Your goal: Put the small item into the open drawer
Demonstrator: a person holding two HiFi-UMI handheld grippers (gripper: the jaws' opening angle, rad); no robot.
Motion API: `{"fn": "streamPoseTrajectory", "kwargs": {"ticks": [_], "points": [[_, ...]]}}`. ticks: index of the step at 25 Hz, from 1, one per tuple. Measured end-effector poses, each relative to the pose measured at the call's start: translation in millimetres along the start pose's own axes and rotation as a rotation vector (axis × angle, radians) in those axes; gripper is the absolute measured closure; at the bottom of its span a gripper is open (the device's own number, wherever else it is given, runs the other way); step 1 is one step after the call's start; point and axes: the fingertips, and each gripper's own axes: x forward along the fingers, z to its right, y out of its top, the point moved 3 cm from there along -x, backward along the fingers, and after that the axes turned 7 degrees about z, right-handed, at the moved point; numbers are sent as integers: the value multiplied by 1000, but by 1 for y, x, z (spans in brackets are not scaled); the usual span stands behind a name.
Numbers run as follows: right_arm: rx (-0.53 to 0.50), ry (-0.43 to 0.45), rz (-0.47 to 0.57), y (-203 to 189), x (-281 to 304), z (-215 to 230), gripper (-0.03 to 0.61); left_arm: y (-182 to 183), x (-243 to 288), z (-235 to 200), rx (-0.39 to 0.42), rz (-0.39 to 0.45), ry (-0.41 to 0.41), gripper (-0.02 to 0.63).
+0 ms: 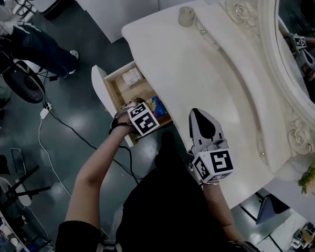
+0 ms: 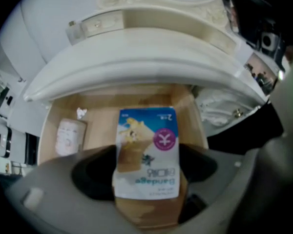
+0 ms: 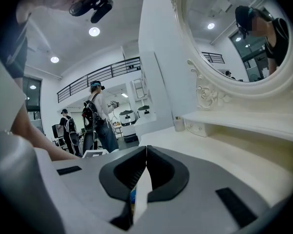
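Observation:
The small item is a blue and white bandage box (image 2: 146, 152), (image 1: 157, 107). My left gripper (image 2: 146, 179), (image 1: 148, 110) is shut on it, with a jaw pressed to each side of the box. It hangs low over the open wooden drawer (image 2: 100, 123), (image 1: 114, 91) of the white dressing table (image 1: 199, 72). The box sits over the drawer's right half, under the table's edge. My right gripper (image 1: 198, 113), (image 3: 145, 152) rests over the table top to the right of the drawer, shut with nothing in it.
Inside the drawer's left part lie a small white roll (image 2: 68, 136), (image 1: 131, 76) and a crumpled white scrap (image 2: 81, 112). A small jar (image 1: 186, 16) stands at the table's far corner below the ornate mirror (image 1: 299, 46). A person (image 1: 37, 43) and cables are on the floor at left.

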Motion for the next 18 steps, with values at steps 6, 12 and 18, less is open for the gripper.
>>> {"fn": "streamPoseTrajectory", "kwargs": {"ticks": [6,12,18], "points": [[2,-1,-7,-2,0,1,574,-4,18,-2,6,-42,-12,207],[2,-1,-9,-2,1,2,574,-9,31,-3,18,-78,-17,207],[3,-2,-16,-2,2,1,574,-14,39,-3,16,-95,-30,207]]}}
